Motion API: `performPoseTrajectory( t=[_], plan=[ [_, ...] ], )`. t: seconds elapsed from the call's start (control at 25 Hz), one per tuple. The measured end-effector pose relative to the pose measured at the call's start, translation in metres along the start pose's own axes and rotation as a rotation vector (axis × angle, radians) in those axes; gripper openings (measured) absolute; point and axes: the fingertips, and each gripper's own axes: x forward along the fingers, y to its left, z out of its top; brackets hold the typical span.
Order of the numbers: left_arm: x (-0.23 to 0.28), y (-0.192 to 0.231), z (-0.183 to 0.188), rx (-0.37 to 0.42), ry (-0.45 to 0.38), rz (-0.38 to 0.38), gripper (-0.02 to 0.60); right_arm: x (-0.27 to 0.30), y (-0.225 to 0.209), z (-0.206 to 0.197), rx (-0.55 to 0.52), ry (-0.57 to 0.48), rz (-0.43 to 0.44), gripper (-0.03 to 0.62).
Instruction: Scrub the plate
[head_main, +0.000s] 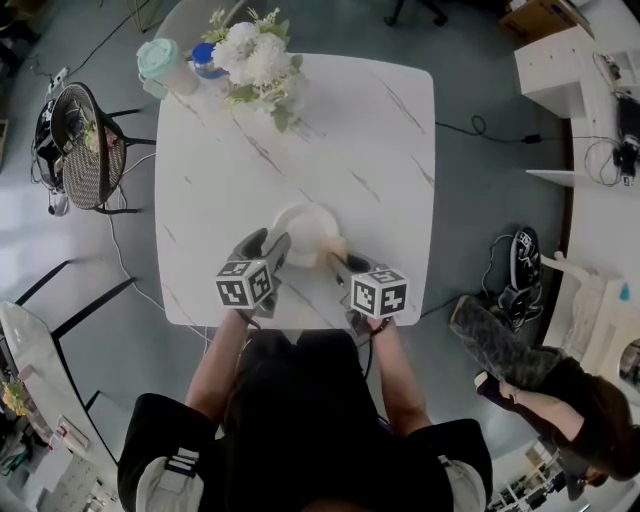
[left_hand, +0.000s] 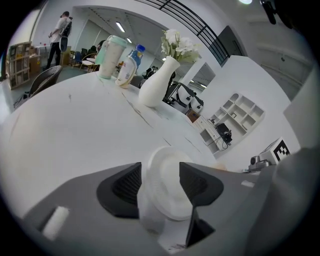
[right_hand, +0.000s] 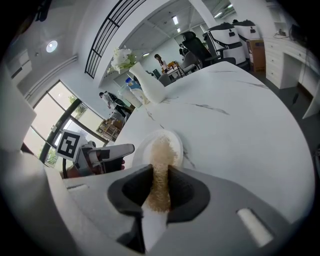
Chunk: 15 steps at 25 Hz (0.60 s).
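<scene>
White marble with grey veins, that tabletop (head_main: 350, 130)? How much room is there round its edges?

Plenty. It is a square with rounded corners, and its middle and whole right side lie bare. The plate (head_main: 305, 232) sits close to the near edge, about midway along it, and both grippers reach in over that edge.

What stands at the far side?

Three things are bunched at the far left corner: one smooth white vase (left_hand: 155, 85) holding white flowers (head_main: 255, 55), one mint-green lidded cup (left_hand: 111, 56) and one bottle (left_hand: 129, 65) with a blue cap. One wire-mesh chair (head_main: 85, 150) stands just off the left edge.

And the plate itself?

There is one, round and white with a fluted rim. The left gripper (left_hand: 160, 182) has its ribbed black pads (left_hand: 127, 185) spread wide to either side of the rim, and they are not pressing on it.

The right one?

The right gripper (right_hand: 160, 187) is clenched on one scrub sponge (right_hand: 161, 170), a long, narrow strip with coarse tan fibre above and a white lower part. Its far end lies on the plate's inner face.

So the count near the near edge?

Two grippers, one plate and one sponge, all close together.
</scene>
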Motion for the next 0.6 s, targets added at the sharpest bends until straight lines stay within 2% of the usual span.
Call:
performPoseTrajectory(
  t=[0.08, 0.28, 0.44, 0.6],
  plan=[
    [-0.003, -0.002, 0.0, 0.01, 0.002, -0.002, 0.267, -0.003, 0.002, 0.002, -0.002, -0.015, -0.003, 0.078],
    [-0.019, -0.01, 0.0, 0.055, -0.004, -0.013, 0.265, -0.016, 0.006, 0.008, -0.008, -0.077, -0.021, 0.078],
    [-0.038, -0.018, 0.014, 0.149, -0.038, -0.022, 0.22, -0.028, 0.01, 0.018, -0.05, -0.144, -0.066, 0.078],
    [-0.065, -0.026, 0.026, 0.225, -0.079, -0.022, 0.167, -0.048, 0.02, 0.026, -0.161, -0.212, -0.167, 0.078]
  ],
)
